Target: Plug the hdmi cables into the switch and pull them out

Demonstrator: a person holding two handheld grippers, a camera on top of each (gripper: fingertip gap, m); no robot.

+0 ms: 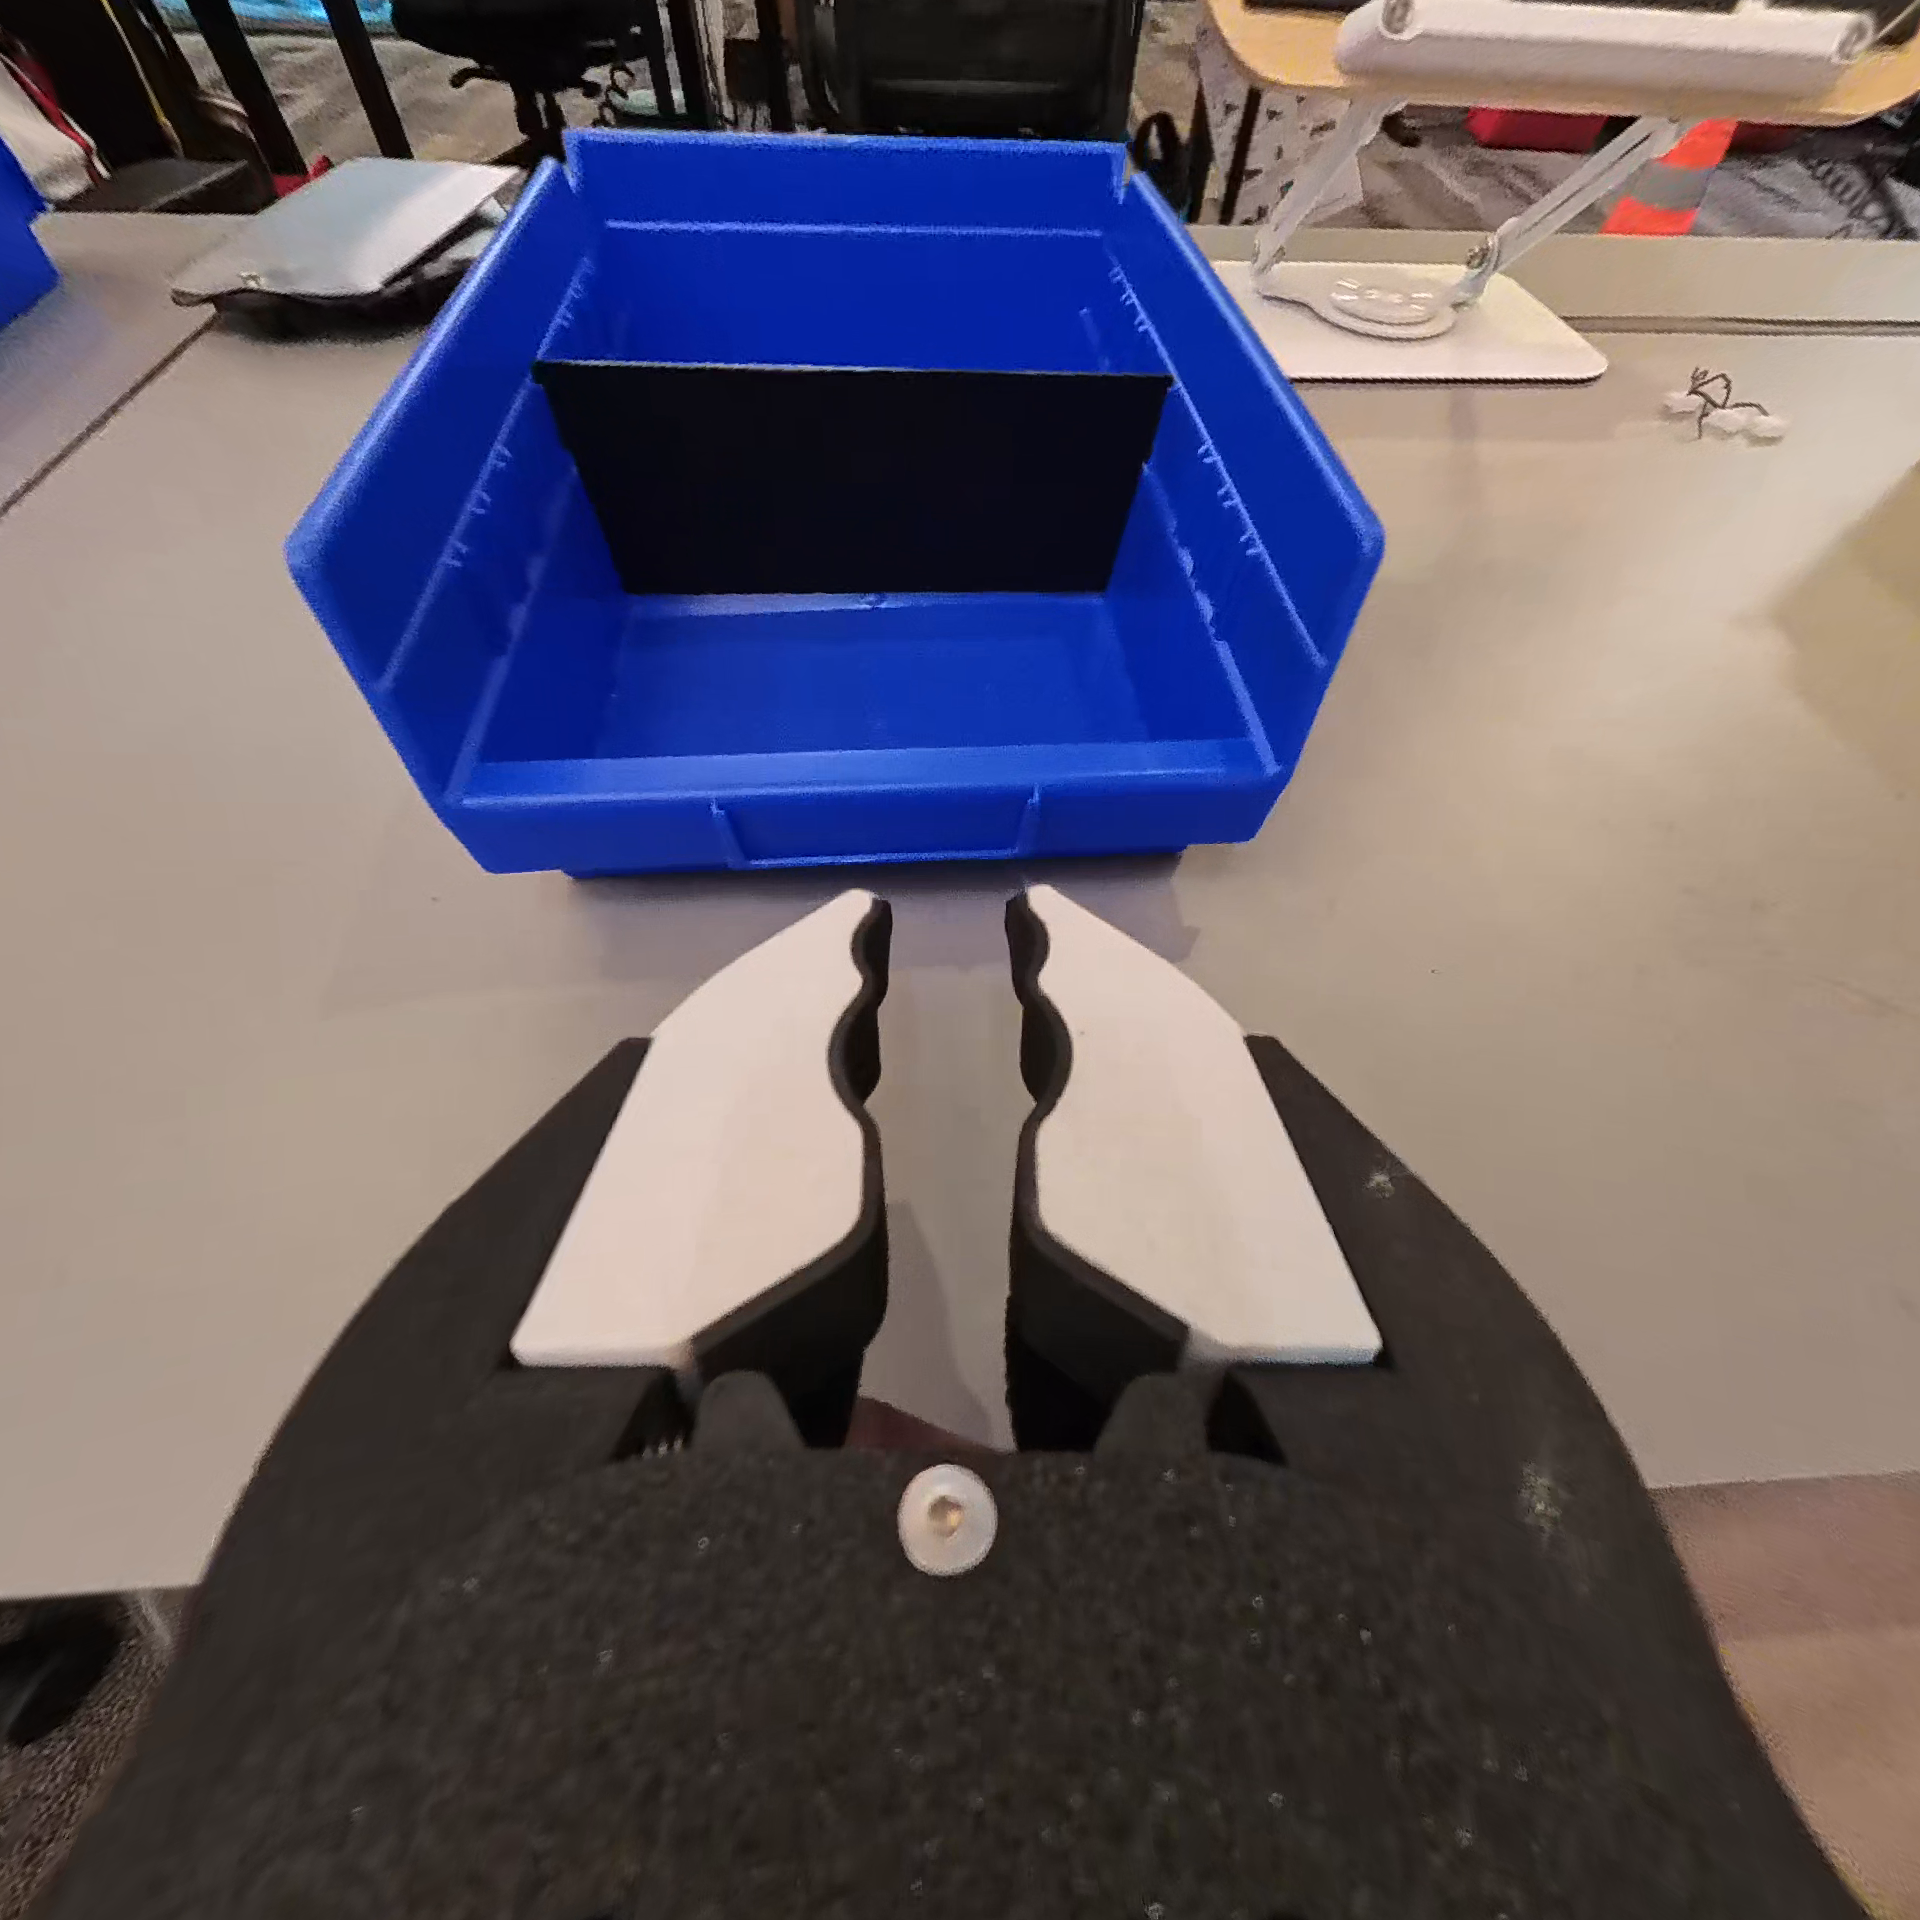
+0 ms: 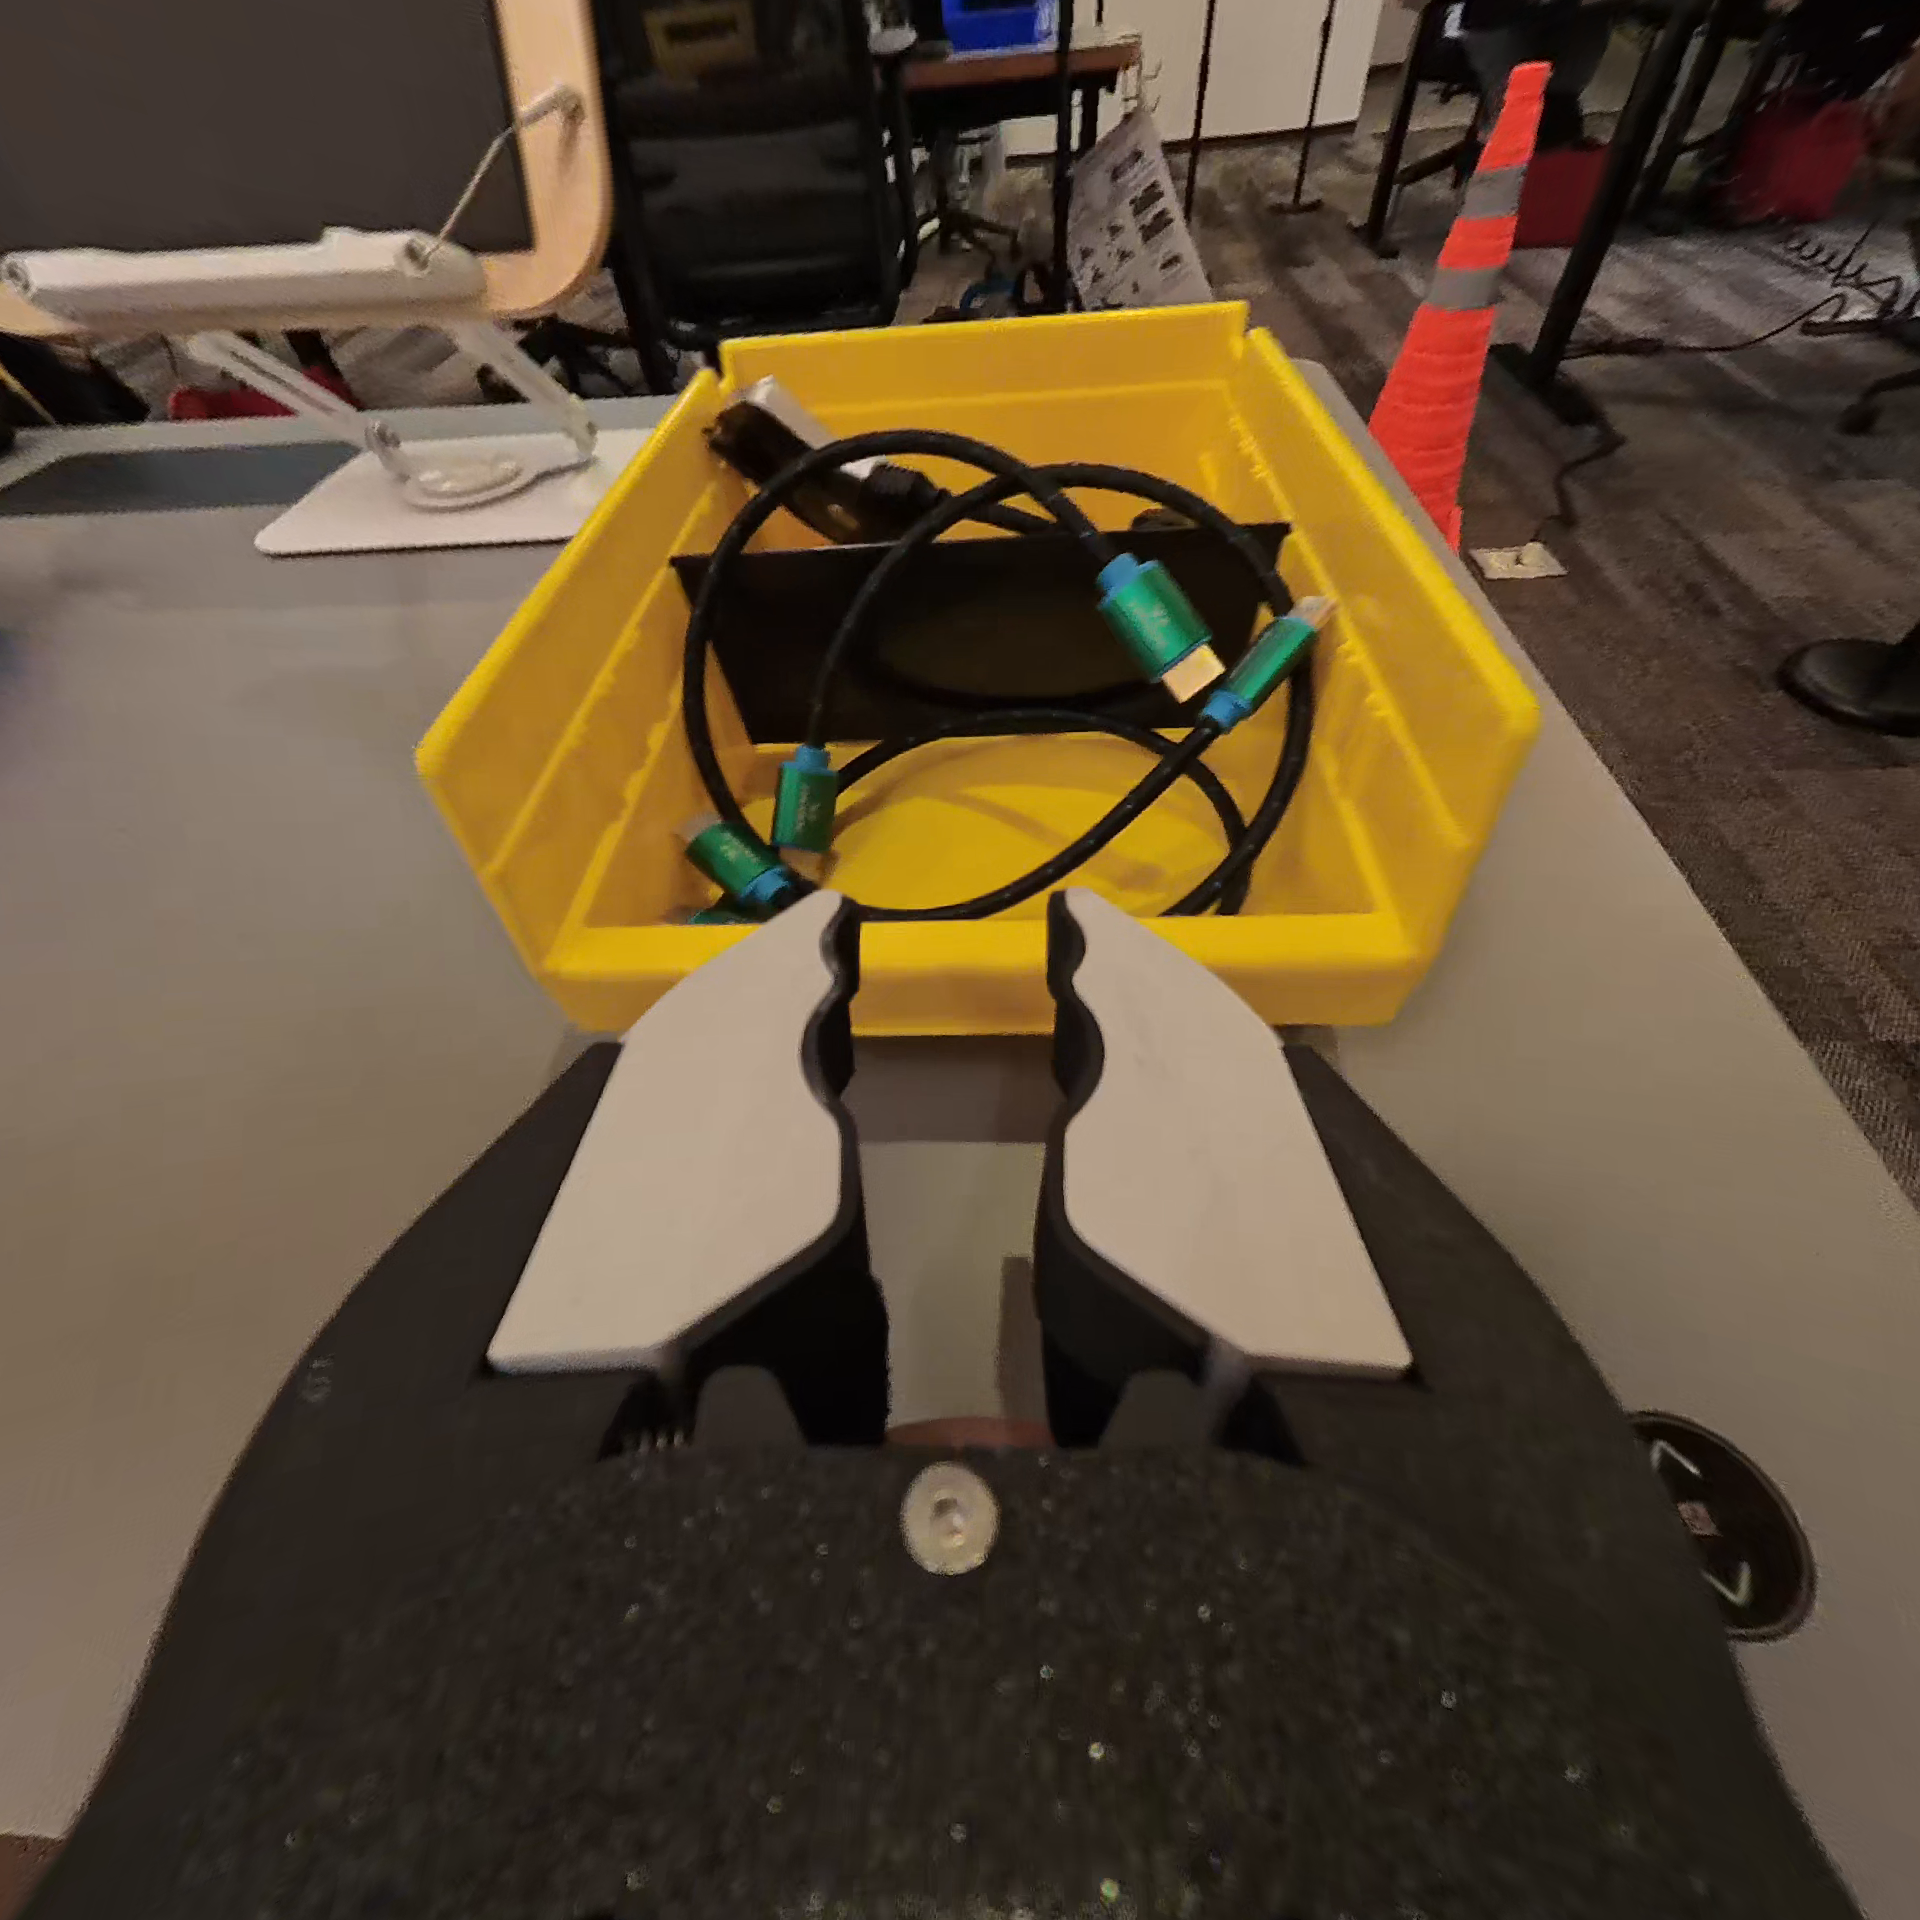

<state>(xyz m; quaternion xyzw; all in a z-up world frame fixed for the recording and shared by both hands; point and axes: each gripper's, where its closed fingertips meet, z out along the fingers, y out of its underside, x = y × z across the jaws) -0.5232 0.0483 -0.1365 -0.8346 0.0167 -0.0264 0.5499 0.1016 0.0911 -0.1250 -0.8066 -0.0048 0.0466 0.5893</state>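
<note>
Coiling black hdmi cables (image 2: 997,665) — green plugs, yellow bin (image 2: 1455,717)

A blue bin (image 1: 831,499) with a black divider (image 1: 852,478) sits on the grey table (image 1: 1558,727), near what may be a white stand (image 1: 1434,312).

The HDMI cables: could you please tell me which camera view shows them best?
The right wrist view. There the HDMI cables lie coiled in the yellow bin, green connectors visible, just beyond the open right gripper. The left wrist view shows none of them, only a blue bin.
</note>
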